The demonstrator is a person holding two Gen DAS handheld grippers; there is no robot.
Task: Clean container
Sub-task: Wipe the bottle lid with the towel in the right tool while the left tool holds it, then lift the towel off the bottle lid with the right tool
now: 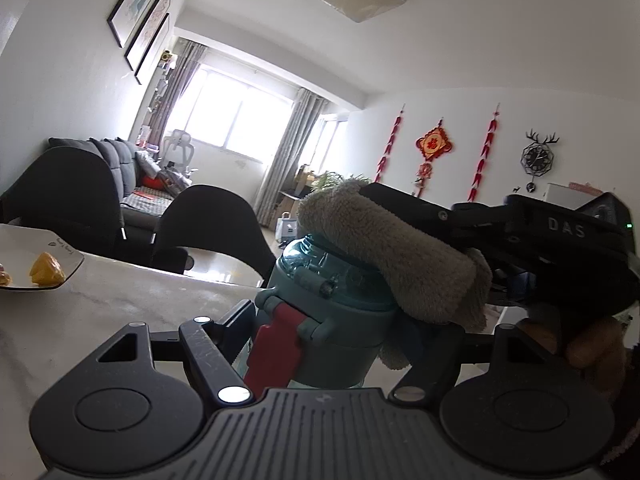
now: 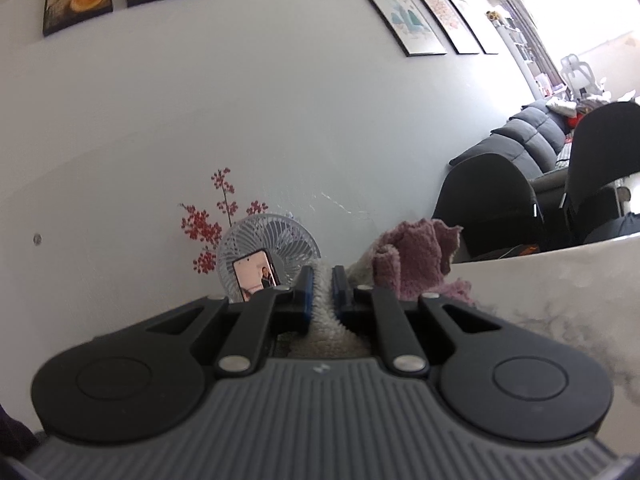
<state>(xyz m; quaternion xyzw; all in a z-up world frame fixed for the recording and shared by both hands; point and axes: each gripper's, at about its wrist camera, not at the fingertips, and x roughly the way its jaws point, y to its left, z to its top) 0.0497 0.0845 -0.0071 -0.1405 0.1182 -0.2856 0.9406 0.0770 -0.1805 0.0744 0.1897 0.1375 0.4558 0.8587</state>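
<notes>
Two grippers at work: my left gripper (image 1: 320, 332) clamps the teal bottle (image 1: 320, 300) between its fingers, while my right gripper (image 2: 322, 292) pinches the fluffy cloth (image 1: 392, 256) draped over the bottle's lid.

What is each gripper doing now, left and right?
Left gripper: closed on the bottle.
Right gripper: closed on the cloth, over the bottle's top.

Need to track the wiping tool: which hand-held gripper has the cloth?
The right hand-held gripper, jaws shut on the fluffy beige-and-pink cloth; the left hand-held gripper instead straddles the teal plastic bottle.
</notes>
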